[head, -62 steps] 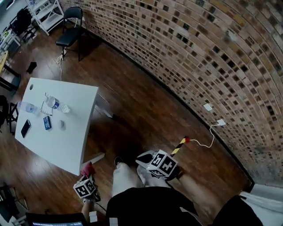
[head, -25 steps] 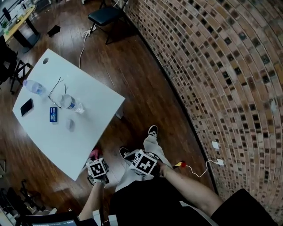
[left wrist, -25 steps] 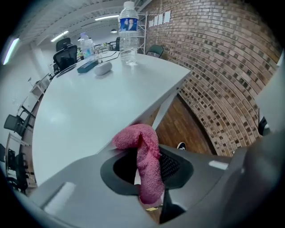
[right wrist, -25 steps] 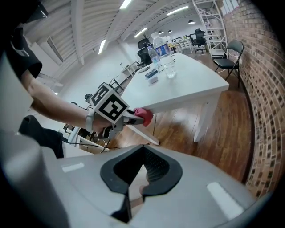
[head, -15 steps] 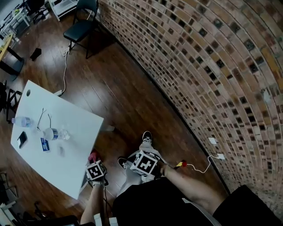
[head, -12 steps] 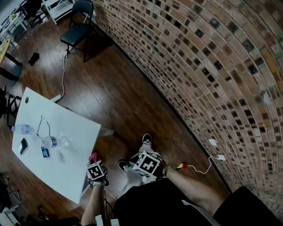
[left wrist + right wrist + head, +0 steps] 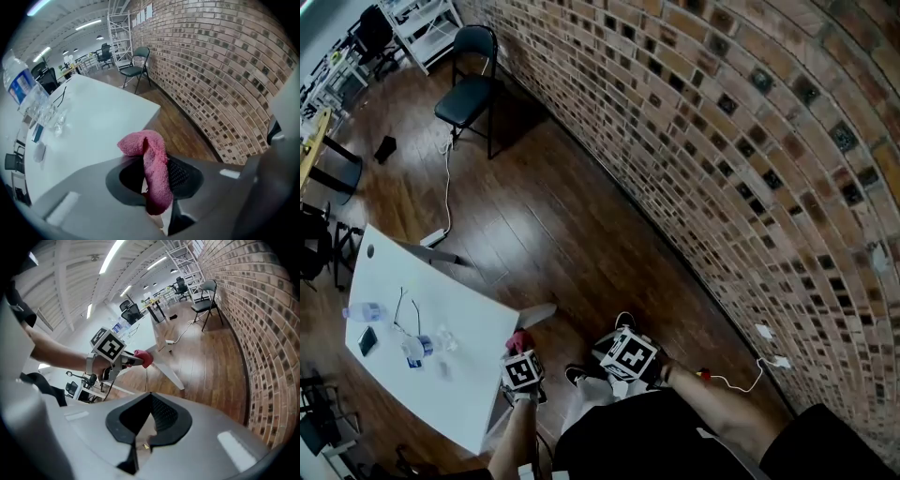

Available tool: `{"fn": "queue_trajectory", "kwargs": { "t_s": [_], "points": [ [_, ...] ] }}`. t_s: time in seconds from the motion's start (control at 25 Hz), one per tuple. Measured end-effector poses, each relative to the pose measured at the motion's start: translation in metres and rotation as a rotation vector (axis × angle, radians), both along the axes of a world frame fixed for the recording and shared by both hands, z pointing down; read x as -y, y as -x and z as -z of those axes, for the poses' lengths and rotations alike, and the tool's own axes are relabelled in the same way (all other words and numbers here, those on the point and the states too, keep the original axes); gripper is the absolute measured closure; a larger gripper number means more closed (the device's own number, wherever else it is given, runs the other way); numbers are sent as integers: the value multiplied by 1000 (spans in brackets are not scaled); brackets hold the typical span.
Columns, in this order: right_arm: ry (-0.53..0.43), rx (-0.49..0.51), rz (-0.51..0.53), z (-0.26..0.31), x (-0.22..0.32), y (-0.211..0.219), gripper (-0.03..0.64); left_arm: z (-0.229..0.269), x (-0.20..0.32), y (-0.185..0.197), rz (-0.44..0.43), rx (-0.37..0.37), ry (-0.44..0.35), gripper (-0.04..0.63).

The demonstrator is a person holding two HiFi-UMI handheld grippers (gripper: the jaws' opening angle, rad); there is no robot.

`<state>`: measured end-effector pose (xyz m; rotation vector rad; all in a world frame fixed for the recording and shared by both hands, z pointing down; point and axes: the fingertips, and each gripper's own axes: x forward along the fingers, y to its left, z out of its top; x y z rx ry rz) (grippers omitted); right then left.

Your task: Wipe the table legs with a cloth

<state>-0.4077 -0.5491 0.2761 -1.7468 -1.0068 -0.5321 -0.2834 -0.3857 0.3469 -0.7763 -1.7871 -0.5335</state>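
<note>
A white table (image 7: 459, 394) stands at the lower left of the head view, and one slanted white leg (image 7: 536, 315) shows past its near corner. My left gripper (image 7: 521, 361) is shut on a pink cloth (image 7: 519, 342) beside that corner, close to the leg. In the left gripper view the cloth (image 7: 152, 168) hangs folded between the jaws, in front of the tabletop (image 7: 103, 126). My right gripper (image 7: 625, 360) is held over the person's legs, shut and empty. The right gripper view shows its shut jaws (image 7: 140, 439), the cloth (image 7: 144, 357) and the table leg (image 7: 169, 372).
A water bottle (image 7: 23, 89), a phone (image 7: 367, 340) and small items lie on the table. A black chair (image 7: 469, 98) stands by the curved brick wall (image 7: 722, 141). A white cable (image 7: 741, 382) runs along the wooden floor near the wall.
The head view has swung, so the table now sits lower left. My left gripper, still holding the cloth, stays at the table's near corner. The right gripper stays by the person's legs.
</note>
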Motion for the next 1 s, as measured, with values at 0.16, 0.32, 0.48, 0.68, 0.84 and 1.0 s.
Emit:
{"fn": "queue_trajectory", "kwargs": {
  "t_s": [0.16,0.32,0.48,0.68,0.84,1.0],
  "points": [
    [6,-45,-52,3,-11,23,623,7,-3,13,-34,-57,21,506],
    [-5,-70,-124,3,-11,35,623,9,-10,26,-110,-94,40,508],
    [-32,-57,-192,0,1,25,623,-8,-12,24,-4,-15,-46,507],
    [-62,3,-285,-4,18,4,623,-21,-16,16,62,77,-35,508],
    [-78,43,-323,-7,37,-21,623,-39,-14,9,115,118,-36,508],
    [-89,68,-325,-9,53,-44,623,-47,-10,18,221,286,-133,509]
  ]
}}
